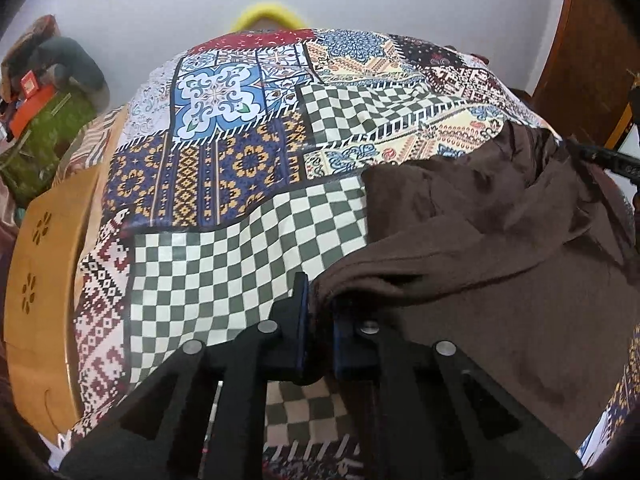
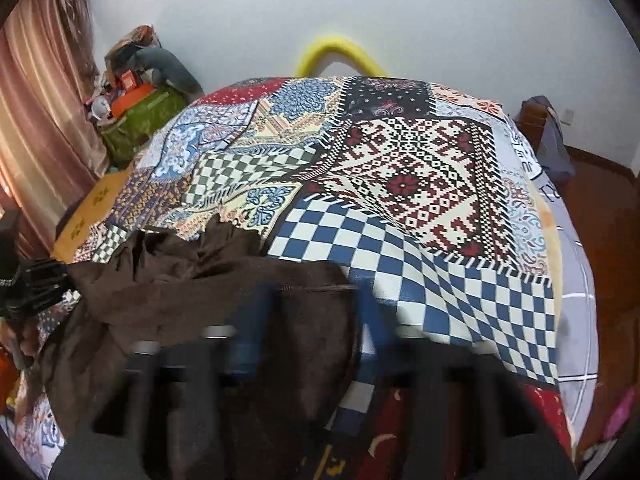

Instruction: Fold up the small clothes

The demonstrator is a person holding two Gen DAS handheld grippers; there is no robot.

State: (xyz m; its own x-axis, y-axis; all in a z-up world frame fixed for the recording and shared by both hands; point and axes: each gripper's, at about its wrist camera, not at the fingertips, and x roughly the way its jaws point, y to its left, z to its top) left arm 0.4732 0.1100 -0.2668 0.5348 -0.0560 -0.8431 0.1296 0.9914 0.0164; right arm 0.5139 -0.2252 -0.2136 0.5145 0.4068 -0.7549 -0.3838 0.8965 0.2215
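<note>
A small dark brown garment (image 1: 480, 264) lies rumpled on a patchwork bedspread (image 1: 224, 160). My left gripper (image 1: 318, 312) is shut on the garment's left corner, with cloth pinched between its blue pads. In the right wrist view the same garment (image 2: 192, 280) spreads to the left. My right gripper (image 2: 316, 312) is blurred, its fingers stand wide apart, and the garment's hemmed edge lies between them. The left gripper also shows at the left edge of that view (image 2: 32, 284).
A wooden stool (image 1: 44, 288) stands left of the bed. A green bag with clutter (image 2: 136, 120) sits by the pink curtain (image 2: 36, 128). A yellow curved object (image 2: 340, 56) rises behind the bed. A wooden bedpost with grey cloth (image 2: 548, 132) is at the right.
</note>
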